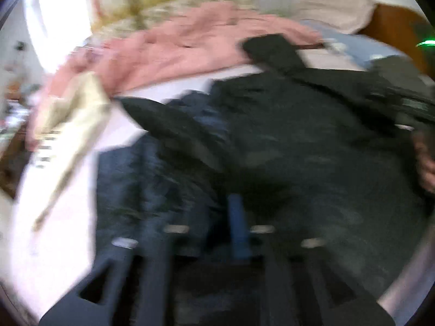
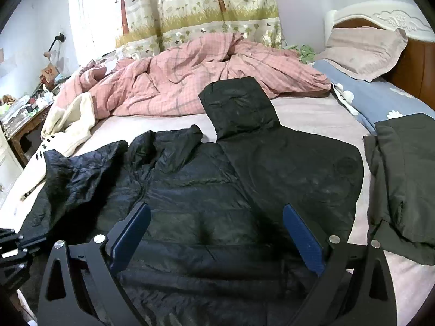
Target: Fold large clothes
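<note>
Jacket (image 1: 285,141), blurred in the left wrist view, fills the centre with the left gripper (image 1: 217,233) seemingly parted and empty at 6 o'clock; in the right wrist view it lies half-folded on the bed (image 2: 312,108), one side turned over, left sleeve (image 2: 81,174) at 9 o'clock loose, right gripper (image 2: 217,231) apart above it.

bed (image 2: 312,114): pale pinkish sheet, carries pretty much everything here
black puffer jacket (image 2: 217,179): spread across the near part, hood pointing toward the far side
dark folded garment (image 2: 407,179): on the right edge, just beside the jacket
pink checked duvet (image 2: 190,81): bunched up along the far side
cream blanket (image 2: 70,127): left, beside the duvet
pillow (image 2: 364,51): at the headboard end, resting on a blue flowered cover (image 2: 380,100)
</note>
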Demonstrator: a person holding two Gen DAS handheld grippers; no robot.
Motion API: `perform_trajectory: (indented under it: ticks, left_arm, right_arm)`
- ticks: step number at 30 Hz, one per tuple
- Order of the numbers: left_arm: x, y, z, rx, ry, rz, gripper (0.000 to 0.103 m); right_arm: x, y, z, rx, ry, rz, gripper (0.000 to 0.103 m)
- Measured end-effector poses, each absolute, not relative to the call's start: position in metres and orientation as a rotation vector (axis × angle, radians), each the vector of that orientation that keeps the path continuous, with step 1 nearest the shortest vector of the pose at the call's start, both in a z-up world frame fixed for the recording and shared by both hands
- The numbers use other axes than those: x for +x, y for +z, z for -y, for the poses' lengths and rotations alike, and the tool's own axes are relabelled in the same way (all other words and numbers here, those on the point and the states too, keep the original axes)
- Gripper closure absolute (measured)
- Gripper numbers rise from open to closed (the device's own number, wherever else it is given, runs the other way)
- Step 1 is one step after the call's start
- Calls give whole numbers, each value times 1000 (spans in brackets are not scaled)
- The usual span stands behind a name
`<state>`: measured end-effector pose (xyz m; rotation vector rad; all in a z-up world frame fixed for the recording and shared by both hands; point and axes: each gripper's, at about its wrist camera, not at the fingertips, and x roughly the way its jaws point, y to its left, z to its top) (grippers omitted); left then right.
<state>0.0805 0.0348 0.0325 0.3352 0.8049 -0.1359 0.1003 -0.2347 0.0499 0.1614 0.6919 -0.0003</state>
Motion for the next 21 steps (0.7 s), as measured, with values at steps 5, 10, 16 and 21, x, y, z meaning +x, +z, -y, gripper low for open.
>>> perform_trajectory:
  ticks: [5,10,16,21]
  left_arm:
    - [92,61,-34,110,-286,-688,13]
    - [155,75,-4,133,-275,-653,14]
    - [262,34,8,54,-75,-905,24]
    - [282,-11,12,109,-45,-997,58]
  right_arm:
    - [101,50,236,172,-10,-704,4]
    - [104,58,241,210,-23,-694,4]
    - [108,63,253,206,-39,-678,4]
    - [109,62,272,219,-75,-682,4]
